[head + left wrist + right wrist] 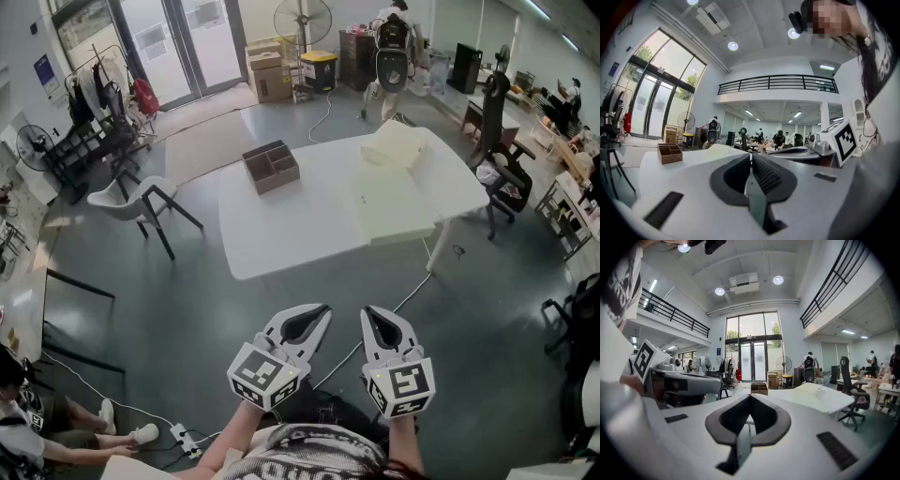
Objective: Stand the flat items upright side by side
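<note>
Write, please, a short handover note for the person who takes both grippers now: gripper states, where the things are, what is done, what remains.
Left gripper: shut, empty. Right gripper: shut, empty. Both are held in front of the body, short of the white table.
Things: cream flat items lie flat on the table's right part, with more in a pile at the far end. A brown divided box stands on the left part.
Done: nothing; no item stands upright.
Left: approach the table and stand the items upright side by side, probably in the box.

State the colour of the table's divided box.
The divided box is brown; head view shows it best.
</note>
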The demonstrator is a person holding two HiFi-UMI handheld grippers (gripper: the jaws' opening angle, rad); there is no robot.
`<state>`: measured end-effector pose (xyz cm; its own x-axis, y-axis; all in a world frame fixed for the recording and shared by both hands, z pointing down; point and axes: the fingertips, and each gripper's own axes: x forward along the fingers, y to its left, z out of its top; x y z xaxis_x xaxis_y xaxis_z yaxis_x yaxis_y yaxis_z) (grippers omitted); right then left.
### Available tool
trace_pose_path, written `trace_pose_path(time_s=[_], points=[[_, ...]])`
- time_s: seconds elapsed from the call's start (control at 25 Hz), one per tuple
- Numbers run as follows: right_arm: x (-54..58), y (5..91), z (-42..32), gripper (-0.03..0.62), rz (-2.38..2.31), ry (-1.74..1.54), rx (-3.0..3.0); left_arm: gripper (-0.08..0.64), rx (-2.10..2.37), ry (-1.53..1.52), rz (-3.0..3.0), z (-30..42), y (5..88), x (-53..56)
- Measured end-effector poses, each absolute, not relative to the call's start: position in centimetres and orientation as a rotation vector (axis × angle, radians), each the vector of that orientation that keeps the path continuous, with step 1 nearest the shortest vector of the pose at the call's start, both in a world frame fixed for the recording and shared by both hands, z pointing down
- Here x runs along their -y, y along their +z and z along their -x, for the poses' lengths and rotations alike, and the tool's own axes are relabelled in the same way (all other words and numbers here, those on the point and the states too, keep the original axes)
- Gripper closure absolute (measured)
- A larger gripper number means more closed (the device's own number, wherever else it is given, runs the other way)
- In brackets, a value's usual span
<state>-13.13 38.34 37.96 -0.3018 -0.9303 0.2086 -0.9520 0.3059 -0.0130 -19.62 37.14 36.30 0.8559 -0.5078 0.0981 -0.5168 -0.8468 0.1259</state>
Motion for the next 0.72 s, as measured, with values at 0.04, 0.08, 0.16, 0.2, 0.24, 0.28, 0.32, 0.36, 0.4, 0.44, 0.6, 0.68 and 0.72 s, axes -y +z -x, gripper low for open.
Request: trace_pose_path(time_s=[0.04,0.08,0.16,0.2,0.24,0.28,0.32,0.36,0.4,0.44,0.6,0.68,0.72], points=[[-38.3,38.1,13.1,0.592,-1.749,0.199,2.402,0.537,0.806,0.092,-2.880,19.7,36.4,-37.1],[-38.3,38.2,13.1,0.592,-1.748,0.198,2.401,0.537,0.810,0.092,-2.878,19.8,36.5,-37.1],[-38.4,38.2,13.2,0.592,-1.751,0.195,2.404,0.537,0.818,0.095,-2.874,20.0,36.6,-37.1],[-38.5,38.2,13.2,0.592,-1.754,0.193,2.409,0.537,0.820,0.097,-2.873,20.0,36.6,-37.2],[-38.6,38.1,13.2,0.592,-1.758,0.193,2.415,0.537,0.821,0.099,-2.873,20.1,36.6,-37.4],[-38.8,38.0,13.2,0.592,-1.761,0.196,2.422,0.537,0.822,0.101,-2.873,20.1,36.5,-37.5],[-38.9,38.0,13.2,0.592,-1.762,0.201,2.428,0.537,0.824,0.103,-2.873,20.2,36.5,-37.7],[-39.0,38.0,13.2,0.592,-1.762,0.208,2.435,0.537,0.826,0.105,-2.874,20.3,36.5,-37.8],[-39.0,38.1,13.3,0.592,-1.761,0.215,2.443,0.537,0.828,0.108,-2.873,20.4,36.5,-37.9],[-39.1,38.2,13.4,0.592,-1.759,0.222,2.451,0.537,0.830,0.112,-2.871,20.6,36.6,-38.0],[-38.7,38.8,13.7,0.592,-1.746,0.256,2.473,0.537,0.849,0.137,-2.862,21.3,37.0,-38.1],[-38.3,39.0,14.0,0.592,-1.733,0.270,2.484,0.537,0.866,0.149,-2.857,21.7,37.1,-37.7],[-38.1,39.1,14.1,0.592,-1.726,0.275,2.489,0.537,0.872,0.152,-2.853,21.8,37.2,-37.4]])
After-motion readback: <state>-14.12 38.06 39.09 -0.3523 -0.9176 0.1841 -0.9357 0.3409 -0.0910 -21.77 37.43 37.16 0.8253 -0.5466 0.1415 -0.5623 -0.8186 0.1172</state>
